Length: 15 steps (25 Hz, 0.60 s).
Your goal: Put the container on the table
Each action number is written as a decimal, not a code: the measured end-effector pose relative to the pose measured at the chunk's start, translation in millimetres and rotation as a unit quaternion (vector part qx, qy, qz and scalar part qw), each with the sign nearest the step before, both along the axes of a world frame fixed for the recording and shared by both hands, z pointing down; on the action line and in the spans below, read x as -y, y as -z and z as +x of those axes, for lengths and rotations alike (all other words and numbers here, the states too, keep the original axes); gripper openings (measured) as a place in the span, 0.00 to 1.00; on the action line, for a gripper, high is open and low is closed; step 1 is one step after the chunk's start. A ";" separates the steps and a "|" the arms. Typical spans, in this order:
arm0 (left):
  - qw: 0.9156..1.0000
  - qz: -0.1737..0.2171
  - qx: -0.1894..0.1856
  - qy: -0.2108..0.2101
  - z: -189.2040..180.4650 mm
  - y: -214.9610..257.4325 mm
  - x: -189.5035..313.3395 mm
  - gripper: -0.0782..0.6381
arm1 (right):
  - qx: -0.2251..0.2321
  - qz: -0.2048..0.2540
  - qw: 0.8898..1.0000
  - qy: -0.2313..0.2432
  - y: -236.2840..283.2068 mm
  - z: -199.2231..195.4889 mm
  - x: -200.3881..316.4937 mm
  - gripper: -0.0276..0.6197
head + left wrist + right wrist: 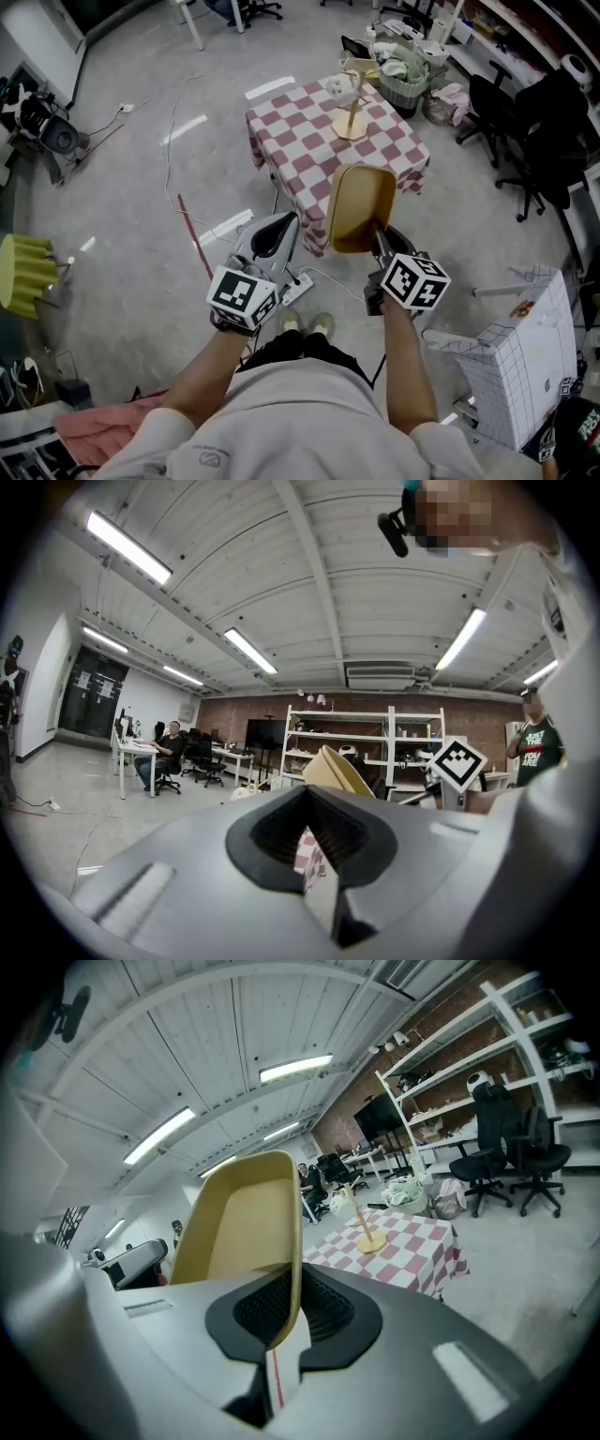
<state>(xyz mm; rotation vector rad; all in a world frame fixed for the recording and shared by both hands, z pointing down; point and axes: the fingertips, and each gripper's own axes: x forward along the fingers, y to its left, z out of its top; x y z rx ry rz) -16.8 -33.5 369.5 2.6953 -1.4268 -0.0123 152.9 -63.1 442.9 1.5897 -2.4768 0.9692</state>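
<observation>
Head view, far left: a yellow-green ribbed object [23, 272] stands on the floor.

Left gripper [281, 223]: held low, over the floor, near the front edge of the checkered surface [305, 131]. Its marker cube [242, 295] faces the camera. In the left gripper view, the left gripper [307, 794] has its jaws drawn together with nothing between them; a slice of the checkered cloth shows behind them. A white power strip [296, 289] lies on the floor just below this gripper.

Container [361, 206]: a tan, open-topped plastic tub with rounded corners. It is held in the air, in front of the near edge of the surface and not touching it. The open side faces up towards the head camera. In the left gripper view the container [336, 769] appears just to the right of the jaws.

Right gripper [377, 242]: jaws clamped on the near wall of the container. The right gripper view confirms this: the thin wall of the container [244, 1213] runs down between the jaws of the right gripper [291, 1279], one jaw inside the tub and one outside.

Surface: it is covered with a red-and-white checkered cloth. A wooden stand [352, 117] with a round base stands upright near the far right corner.

Right of the surface: black office chairs [525, 131] stand on the floor. A white gridded box [525, 366] lies at lower right.
</observation>
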 end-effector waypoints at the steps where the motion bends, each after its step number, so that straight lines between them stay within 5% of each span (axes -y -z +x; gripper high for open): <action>1: 1.000 0.001 -0.002 -0.003 -2.6 -0.4 3.3 0.12 | -0.001 0.000 1.000 -0.003 0.5 -3.0 2.8 0.08; 15: 0.998 0.011 -0.017 -0.051 -25.2 -6.2 40.9 0.12 | -0.026 -0.006 0.999 -0.042 0.4 -26.2 27.6 0.08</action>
